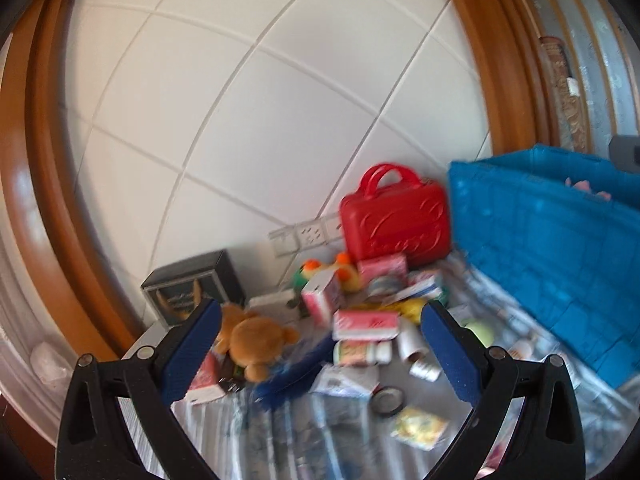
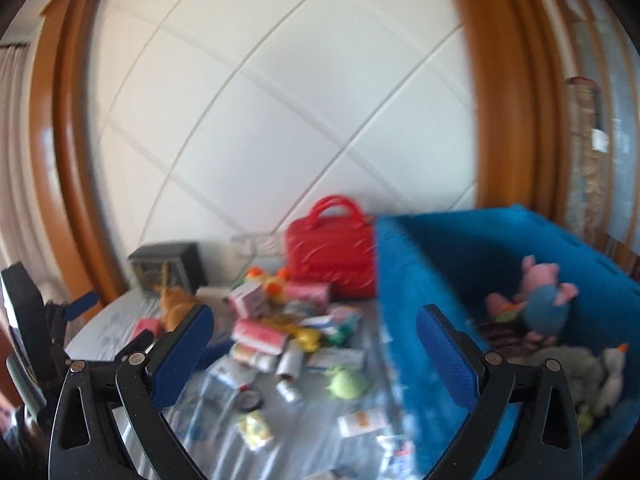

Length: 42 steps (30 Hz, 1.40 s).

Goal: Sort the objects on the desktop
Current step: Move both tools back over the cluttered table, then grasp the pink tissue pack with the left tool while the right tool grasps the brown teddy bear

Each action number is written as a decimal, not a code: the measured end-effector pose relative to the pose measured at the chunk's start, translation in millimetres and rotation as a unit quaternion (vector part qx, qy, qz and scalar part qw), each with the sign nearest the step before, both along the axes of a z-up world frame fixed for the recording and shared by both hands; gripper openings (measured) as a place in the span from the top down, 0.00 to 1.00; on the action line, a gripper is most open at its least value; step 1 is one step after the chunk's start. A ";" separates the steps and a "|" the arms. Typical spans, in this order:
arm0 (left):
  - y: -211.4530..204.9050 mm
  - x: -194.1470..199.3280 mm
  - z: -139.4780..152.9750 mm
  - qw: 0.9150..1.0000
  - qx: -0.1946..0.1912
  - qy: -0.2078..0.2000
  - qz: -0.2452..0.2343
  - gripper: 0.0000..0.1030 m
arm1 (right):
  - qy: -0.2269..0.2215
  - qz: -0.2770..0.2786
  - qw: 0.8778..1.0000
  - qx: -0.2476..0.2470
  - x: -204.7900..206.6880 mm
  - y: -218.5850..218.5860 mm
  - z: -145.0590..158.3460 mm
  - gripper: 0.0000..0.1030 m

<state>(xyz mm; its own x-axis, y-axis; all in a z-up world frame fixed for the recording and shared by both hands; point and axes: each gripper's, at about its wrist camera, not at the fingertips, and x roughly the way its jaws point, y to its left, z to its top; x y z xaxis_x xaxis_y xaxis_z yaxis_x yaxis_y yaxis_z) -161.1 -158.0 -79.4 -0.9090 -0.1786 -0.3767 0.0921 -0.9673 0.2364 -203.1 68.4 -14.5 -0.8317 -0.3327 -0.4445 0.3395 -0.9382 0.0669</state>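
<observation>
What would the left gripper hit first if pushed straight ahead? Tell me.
Probably the red-and-white box lying in the pile, centred between the open left gripper fingers; the blur leaves depth uncertain.

Between my left gripper's (image 1: 322, 320) fingers, the print on the small boxes (image 1: 366, 322) and bottles (image 1: 360, 352) is too smeared for me to read. My right view is blurred throughout: the green ball (image 2: 347, 383) between its fingers is a soft blob, and the grey plush (image 2: 576, 372) beyond the right finger, inside the blue bin (image 2: 420, 264), I cannot identify. Both frames cut off the gripper bodies at the bottom edge.
</observation>
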 end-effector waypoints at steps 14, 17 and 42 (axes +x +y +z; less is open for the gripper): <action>-170.6 -39.1 -85.0 0.988 -0.006 -0.087 0.129 0.02 | -0.115 0.231 0.964 0.067 -149.1 -244.8 -89.2 0.00; -219.7 -56.8 -107.3 0.981 0.005 -0.112 0.157 0.02 | -0.125 0.246 0.957 0.086 -183.4 -285.4 -107.7 0.00; -363.2 -216.9 -250.8 0.943 0.126 -0.278 0.133 0.02 | -0.221 0.316 0.912 0.140 -317.7 -418.6 -231.0 0.00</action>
<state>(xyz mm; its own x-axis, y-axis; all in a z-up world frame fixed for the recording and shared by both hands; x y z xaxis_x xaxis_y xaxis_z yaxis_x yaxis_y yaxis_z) -378.0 -521.3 -330.3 -0.4949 -0.2140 -0.8422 0.2690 -0.9593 0.0857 -520.8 -350.2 -245.5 -0.2326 -0.5056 -0.8308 0.8167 -0.5654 0.1154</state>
